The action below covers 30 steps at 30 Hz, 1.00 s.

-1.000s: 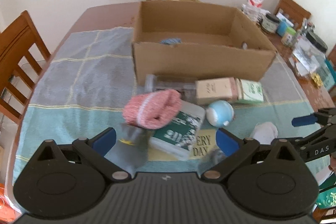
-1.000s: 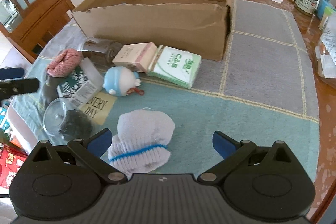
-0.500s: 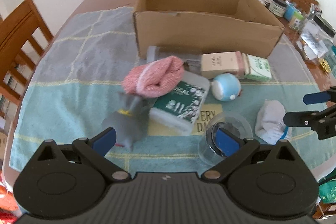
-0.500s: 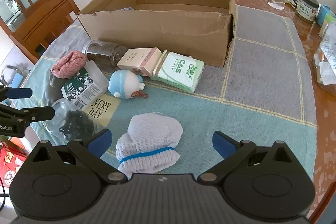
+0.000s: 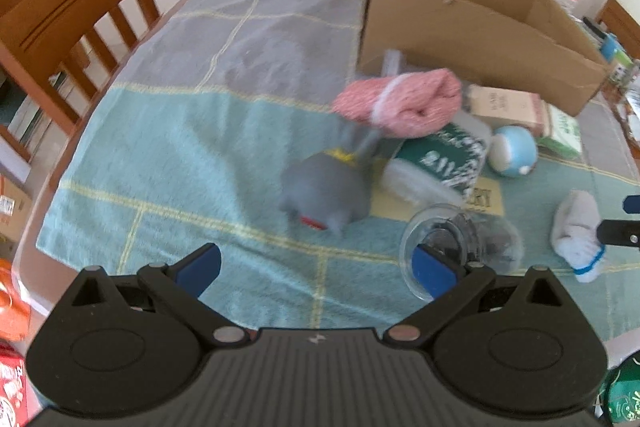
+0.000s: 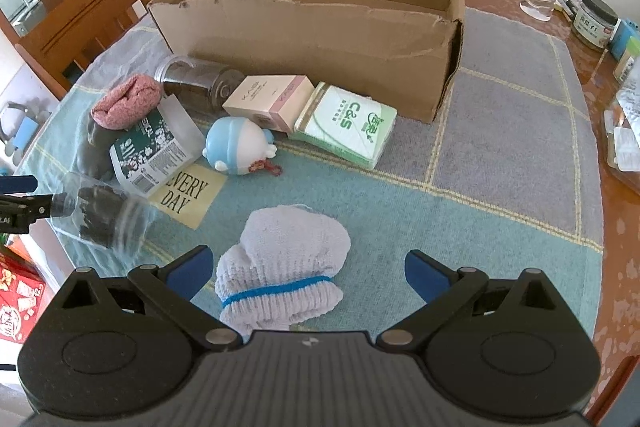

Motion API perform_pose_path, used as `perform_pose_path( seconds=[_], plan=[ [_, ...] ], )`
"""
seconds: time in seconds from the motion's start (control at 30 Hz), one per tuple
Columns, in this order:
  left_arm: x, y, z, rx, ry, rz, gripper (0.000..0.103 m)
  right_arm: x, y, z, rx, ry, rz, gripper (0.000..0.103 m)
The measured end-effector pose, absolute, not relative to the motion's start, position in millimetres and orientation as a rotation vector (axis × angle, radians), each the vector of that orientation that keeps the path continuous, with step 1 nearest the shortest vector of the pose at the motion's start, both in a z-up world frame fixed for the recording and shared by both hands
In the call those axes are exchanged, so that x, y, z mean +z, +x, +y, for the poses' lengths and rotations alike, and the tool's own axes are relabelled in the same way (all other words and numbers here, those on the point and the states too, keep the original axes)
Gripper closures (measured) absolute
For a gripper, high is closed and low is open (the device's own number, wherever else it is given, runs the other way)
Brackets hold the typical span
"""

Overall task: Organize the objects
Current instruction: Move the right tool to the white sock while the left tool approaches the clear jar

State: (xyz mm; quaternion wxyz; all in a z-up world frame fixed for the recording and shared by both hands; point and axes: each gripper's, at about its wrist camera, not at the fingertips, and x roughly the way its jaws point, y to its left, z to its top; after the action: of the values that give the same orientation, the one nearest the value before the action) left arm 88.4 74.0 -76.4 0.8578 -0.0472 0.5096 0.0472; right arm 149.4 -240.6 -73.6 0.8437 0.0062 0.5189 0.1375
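**Clutter in front of box; both grippers spread, nothing held**

Cardboard box (image 6: 320, 39) sits on the checked tablecloth (image 6: 500, 131), open top, interior mostly out of sight. Items lie in a loose cluster along its front wall. Pink knit roll (image 6: 126, 103) rests partly on a green-labelled pouch (image 6: 150, 151), beside a grey soft item (image 5: 324, 187). Clear jar (image 6: 200, 83) lies on its side near the box. Pink carton (image 6: 272, 99) touches a green tissue pack (image 6: 348, 123). Blue-and-white round toy (image 6: 236, 147) lies just in front of the carton. "EVERY DAY" card (image 6: 188, 195) lies flat, partly under the pouch. Clear cup (image 6: 96, 215) is on its side at the near left edge.

White sock bundle (image 6: 284, 263), blue band, lies between the wide-spread fingers of the right gripper (image 6: 306, 271), not pinched. Left gripper (image 5: 316, 267) likewise spread and empty, its right pad in front of the cup's mouth; left view blurred.
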Motion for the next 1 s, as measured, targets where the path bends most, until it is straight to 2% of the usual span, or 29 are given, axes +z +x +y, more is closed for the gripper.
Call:
perform_pose_path(
  seconds=[0.5,1.0],
  plan=[
    [-77,59,83,0.201,-0.199,1.038,0.002,-92,133,-246,0.452,-0.051,1.06,0.0],
    [-65,39,18,0.184,-0.187,0.96,0.002,-121,127,-238,0.541,-0.261,1.003,0.0]
  ],
)
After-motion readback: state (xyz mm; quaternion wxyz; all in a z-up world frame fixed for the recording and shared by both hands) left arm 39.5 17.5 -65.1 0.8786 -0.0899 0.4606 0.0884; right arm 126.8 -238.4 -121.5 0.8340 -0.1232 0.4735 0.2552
